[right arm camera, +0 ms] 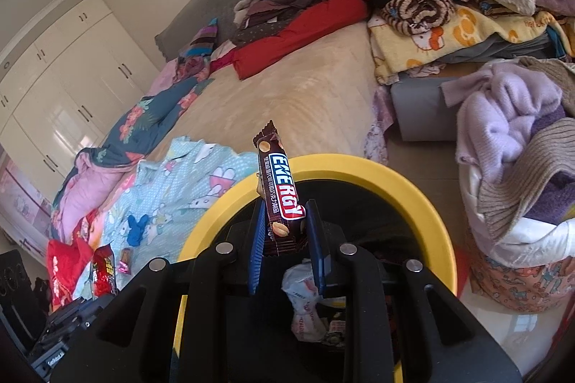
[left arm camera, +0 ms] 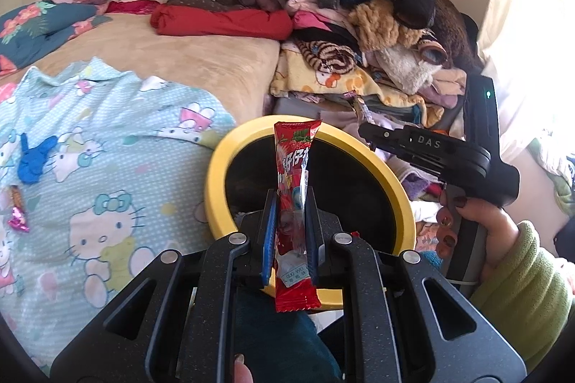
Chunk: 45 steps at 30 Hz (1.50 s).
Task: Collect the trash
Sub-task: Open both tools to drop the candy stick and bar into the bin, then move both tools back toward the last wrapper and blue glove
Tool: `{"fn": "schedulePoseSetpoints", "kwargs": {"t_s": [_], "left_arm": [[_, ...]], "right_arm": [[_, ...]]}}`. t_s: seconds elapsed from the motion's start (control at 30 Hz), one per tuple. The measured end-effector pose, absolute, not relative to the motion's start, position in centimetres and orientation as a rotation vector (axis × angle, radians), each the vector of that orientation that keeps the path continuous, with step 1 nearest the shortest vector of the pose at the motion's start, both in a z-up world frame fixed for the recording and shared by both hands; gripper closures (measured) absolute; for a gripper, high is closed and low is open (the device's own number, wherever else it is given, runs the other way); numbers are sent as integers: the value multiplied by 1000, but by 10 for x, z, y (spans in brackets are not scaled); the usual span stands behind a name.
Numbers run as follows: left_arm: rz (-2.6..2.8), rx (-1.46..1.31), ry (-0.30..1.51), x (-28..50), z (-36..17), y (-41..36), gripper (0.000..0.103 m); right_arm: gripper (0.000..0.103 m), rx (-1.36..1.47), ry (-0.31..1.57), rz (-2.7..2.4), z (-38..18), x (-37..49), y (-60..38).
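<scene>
**Two wrappers waiting over the yellow bin**

The left gripper [left arm camera: 290,199] is squeezing a red candy wrapper [left arm camera: 293,189]. Its jaws are almost closed, with only the thin wrapper between them. The wrapper is standing up tall and poking out above and below the blue pads [left arm camera: 268,239]. It is hanging over the front edge of the yellow bin [left arm camera: 215,174], which is standing beside the bed [left arm camera: 215,59].

The right gripper [right arm camera: 282,221] is pinching a brown snack wrapper [right arm camera: 282,192] near its lower end. Its jaws are also nearly closed, pressing on the wrapper from both sides. This wrapper is leaning a little and is sitting above the opening of the same bin.

Both wrappers look very light, thin and crinkly. They are probably slippery too, so a grip near the middle seems safest. They will not break, but a loose pinch could let them slide out or flutter away past the bin.

More bits of trash [left arm camera: 18,219] are lying on the kitty blanket [left arm camera: 107,167], well apart from the bin.
</scene>
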<state>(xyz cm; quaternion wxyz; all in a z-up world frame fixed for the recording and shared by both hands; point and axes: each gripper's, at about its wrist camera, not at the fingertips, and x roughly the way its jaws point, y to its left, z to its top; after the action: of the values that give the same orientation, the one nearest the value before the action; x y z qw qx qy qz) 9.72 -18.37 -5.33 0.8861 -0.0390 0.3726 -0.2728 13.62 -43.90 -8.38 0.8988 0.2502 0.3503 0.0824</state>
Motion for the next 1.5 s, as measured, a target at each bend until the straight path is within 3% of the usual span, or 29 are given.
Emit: {"fn": "schedulePoseSetpoints", "kwargs": {"t_s": [0.5, 0.53, 0.57, 0.6, 0.63, 0.67, 0.73, 0.8, 0.87, 1.23, 1.5], "left_arm": [[-622, -42, 813, 112, -72, -217, 93], [-625, -44, 813, 113, -72, -217, 91], [-627, -43, 812, 114, -73, -218, 82], [-629, -42, 810, 116, -73, -219, 66], [-632, -40, 810, 117, -73, -219, 57], [-633, -39, 807, 117, -73, -219, 47], [-620, -39, 795, 116, -71, -218, 40], [-602, -35, 786, 116, -69, -216, 16], [-594, -40, 774, 114, -67, -213, 12], [-408, -74, 735, 113, -59, -163, 11], [-288, -127, 676, 118, -44, -114, 11]], "right_arm": [[79, 531, 784, 162, -97, 140, -450], [75, 533, 787, 163, -97, 140, -450], [73, 534, 787, 157, -97, 140, -450], [63, 540, 786, 153, -98, 140, -451], [51, 558, 782, 150, -98, 139, -453], [47, 570, 777, 148, -98, 139, -454], [45, 572, 774, 145, -98, 138, -455], [40, 572, 769, 142, -98, 138, -455], [38, 574, 762, 142, -96, 138, -454], [21, 482, 706, 170, -72, 138, -417], [20, 418, 674, 224, -56, 142, -376]]}}
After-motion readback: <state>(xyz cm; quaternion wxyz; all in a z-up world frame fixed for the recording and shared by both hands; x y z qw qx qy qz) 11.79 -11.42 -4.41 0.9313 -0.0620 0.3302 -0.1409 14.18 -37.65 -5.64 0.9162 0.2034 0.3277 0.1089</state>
